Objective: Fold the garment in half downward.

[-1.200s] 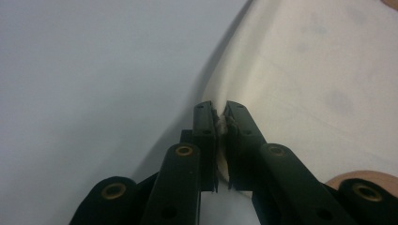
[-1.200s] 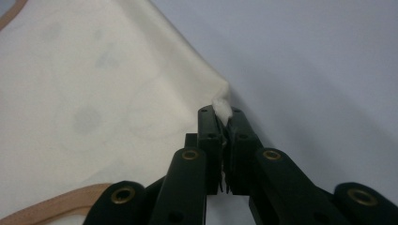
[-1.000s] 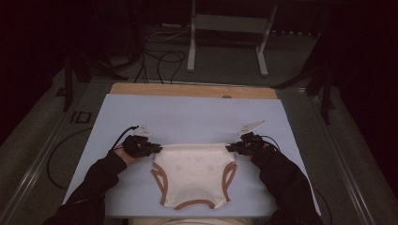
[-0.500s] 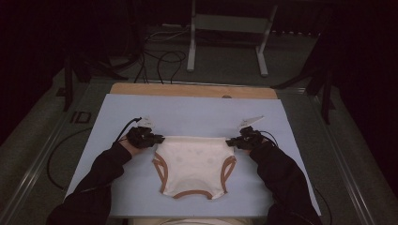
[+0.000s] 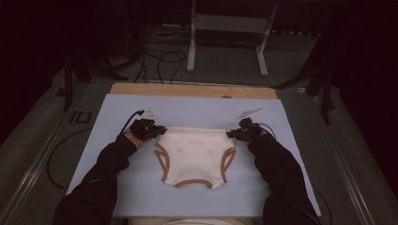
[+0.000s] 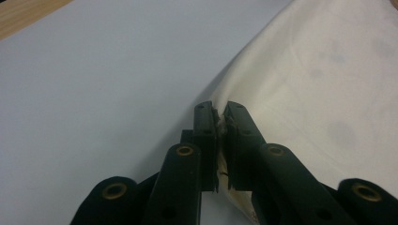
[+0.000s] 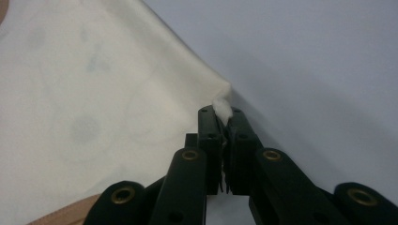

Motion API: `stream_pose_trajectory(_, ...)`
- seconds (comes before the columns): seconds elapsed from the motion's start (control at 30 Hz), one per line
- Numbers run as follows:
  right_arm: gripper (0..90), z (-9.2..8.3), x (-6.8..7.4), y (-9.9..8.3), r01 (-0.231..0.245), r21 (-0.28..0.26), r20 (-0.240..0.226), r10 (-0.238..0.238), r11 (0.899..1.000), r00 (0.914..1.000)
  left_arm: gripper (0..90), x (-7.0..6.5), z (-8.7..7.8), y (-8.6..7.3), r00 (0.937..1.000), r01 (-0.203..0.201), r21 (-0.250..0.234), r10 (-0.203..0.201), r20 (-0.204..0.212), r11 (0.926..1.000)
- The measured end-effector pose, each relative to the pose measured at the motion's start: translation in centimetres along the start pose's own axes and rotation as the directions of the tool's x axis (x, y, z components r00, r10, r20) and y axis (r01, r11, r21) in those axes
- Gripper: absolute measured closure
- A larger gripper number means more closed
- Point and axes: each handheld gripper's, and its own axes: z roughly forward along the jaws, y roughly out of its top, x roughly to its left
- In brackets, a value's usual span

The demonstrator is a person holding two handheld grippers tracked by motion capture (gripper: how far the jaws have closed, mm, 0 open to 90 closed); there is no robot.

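Underwear (image 5: 195, 154) pinched at both waistband corners: my left gripper (image 5: 157, 131) clamped shut on the L corner, right gripper (image 5: 232, 134) shut on the R corner, cloth wedged betw. pads in both gripper views. Garment lies flat on lavender mat (image 5: 117, 117), waistband on the far side stretched L-R betw. the tongs, crotch toward me. Long axis = waistband line; both hands equally near, so I'd judge next move is symmetric.

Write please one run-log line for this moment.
left tongs: shut on underpants waistband corner | right tongs: shut on opposite corner | underpants: spread flat on blue mat
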Motion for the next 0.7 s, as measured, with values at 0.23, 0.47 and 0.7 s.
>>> stream_pose_trajectory(0.23,86.5,0.1,-0.7,0.6,-0.02,-0.017,0.029,0.021,1.0,0.9994,84.1,0.5,0.9,0.7,0.9995,0.027,0.003,-0.027,-0.019,0.9996)
stream_pose_trajectory(0.47,86.1,0.8,-1.3,0.1,-0.046,-0.015,0.051,0.046,0.999,0.9976,84.0,0.6,2.0,0.6,0.9982,0.051,0.009,-0.051,-0.033,0.9986)
stream_pose_trajectory(0.7,86.1,1.6,-2.0,-0.2,-0.071,-0.009,0.057,0.071,0.997,0.9959,83.5,0.9,3.3,0.5,0.996,0.071,0.059,-0.067,-0.059,0.9958)
